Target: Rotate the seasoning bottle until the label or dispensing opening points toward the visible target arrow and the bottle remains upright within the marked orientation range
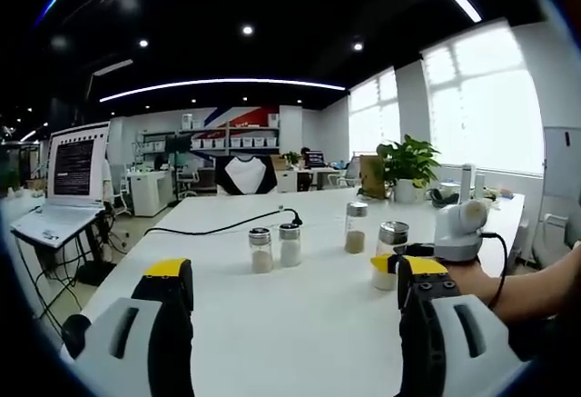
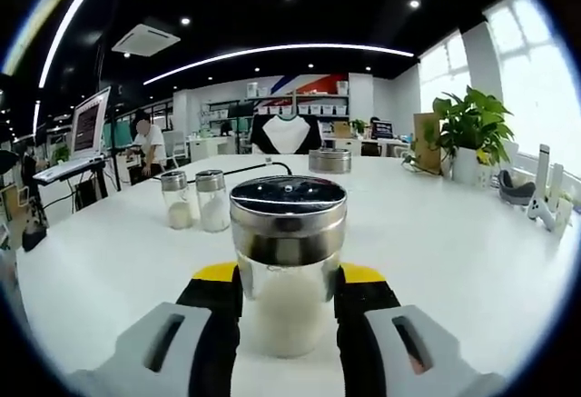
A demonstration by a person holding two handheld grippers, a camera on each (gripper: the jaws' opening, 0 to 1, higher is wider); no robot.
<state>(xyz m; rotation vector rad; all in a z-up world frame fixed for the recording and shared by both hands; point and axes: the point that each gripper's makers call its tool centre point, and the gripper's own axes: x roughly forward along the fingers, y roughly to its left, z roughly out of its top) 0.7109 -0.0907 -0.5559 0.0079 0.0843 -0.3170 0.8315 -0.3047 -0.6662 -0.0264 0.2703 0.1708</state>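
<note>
Right tool (image 2: 289,292) clamps the seasoning bottle (image 2: 288,261) at its smooth glass body, probably slippery and breakable; left tool (image 1: 295,283) gapes open beside it.

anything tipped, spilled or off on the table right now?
Nothing stands out. All four seasoning bottles stand upright with caps on: the one between the right gripper jaws, the pair side by side, and the brown-filled one. No spill on the white table. No target arrow is discernible.
</note>
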